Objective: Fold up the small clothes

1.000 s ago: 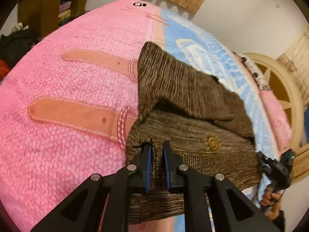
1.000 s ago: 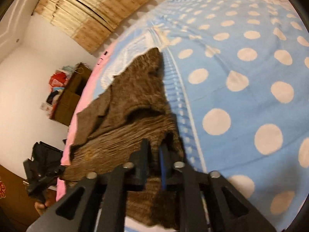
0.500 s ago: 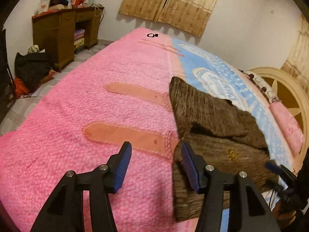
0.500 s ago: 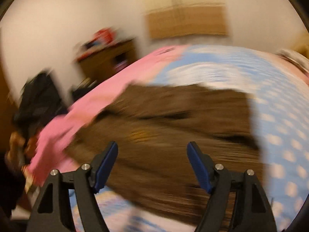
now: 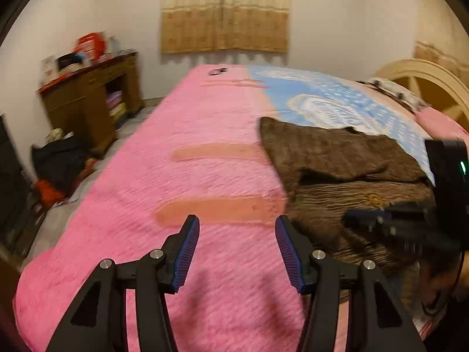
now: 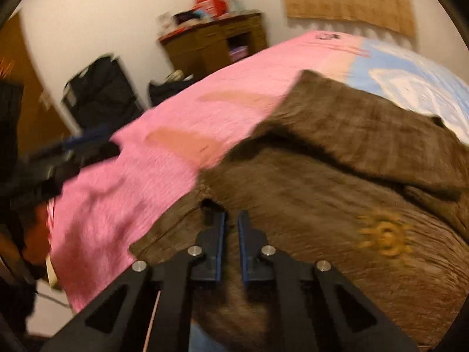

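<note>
A brown knitted garment (image 5: 346,176) with a small yellow sun emblem lies partly folded on the bed, its upper half doubled over the lower. My left gripper (image 5: 236,252) is open and empty over the pink blanket, to the left of the garment. My right gripper (image 6: 231,240) is over the garment (image 6: 322,193) near its left edge. Its jaws stand nearly together with a narrow gap, and the blur hides whether cloth is between them. It also shows at the right of the left wrist view (image 5: 390,220).
The bed has a pink blanket (image 5: 190,182) on the left and a blue patterned one (image 5: 328,102) on the right. A wooden desk (image 5: 88,99) and dark bags (image 5: 58,158) stand on the floor at left. A cream headboard (image 5: 425,82) is at right.
Both grippers let go of the garment's hem and opened. The left one drew back to the left over the pink blanket. The right one swung over the garment and has closed up again.
</note>
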`<state>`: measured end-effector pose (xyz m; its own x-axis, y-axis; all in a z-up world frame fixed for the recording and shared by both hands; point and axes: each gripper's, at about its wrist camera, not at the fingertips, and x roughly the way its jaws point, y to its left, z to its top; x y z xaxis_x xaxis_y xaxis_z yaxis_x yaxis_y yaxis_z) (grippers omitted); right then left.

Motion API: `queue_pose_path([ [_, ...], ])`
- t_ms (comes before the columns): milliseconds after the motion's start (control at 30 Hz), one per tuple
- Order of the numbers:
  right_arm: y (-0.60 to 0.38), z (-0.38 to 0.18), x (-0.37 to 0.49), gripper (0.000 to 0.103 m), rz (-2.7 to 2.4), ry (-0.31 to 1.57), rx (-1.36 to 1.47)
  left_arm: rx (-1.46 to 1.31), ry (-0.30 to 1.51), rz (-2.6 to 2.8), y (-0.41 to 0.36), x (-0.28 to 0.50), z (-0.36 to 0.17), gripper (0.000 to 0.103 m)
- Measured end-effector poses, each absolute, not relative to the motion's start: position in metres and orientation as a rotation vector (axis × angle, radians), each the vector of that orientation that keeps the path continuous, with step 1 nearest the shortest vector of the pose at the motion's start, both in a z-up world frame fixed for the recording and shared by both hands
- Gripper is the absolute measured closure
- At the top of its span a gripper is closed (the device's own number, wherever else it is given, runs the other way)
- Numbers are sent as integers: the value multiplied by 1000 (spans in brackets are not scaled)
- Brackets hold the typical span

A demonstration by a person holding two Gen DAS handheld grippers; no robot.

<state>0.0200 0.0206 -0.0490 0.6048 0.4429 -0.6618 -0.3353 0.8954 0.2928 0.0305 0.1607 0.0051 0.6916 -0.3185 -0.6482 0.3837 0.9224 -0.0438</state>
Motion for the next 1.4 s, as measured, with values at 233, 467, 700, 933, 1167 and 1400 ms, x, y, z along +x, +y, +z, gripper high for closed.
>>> queue_pose_path([
  [233,-2,-35,21,89,484,814,179,286,664,-618,123,39,4,48],
  [467,48,-35,3,5,593,731,15,193,726,-529,171,44,1,41],
  [700,77,-57,28,71,586,822,-136,229,710,-534,180,35,3,41],
  [933,15,-48,48,93,540,851,194,315,680,-670,146,42,5,41],
  [1167,2,-34,39,93,645,831,318,553,663,-829,83,47,-11,41],
  [1400,6,-14,30,93,698,795,241,640,634,-912,54,43,-29,44],
])
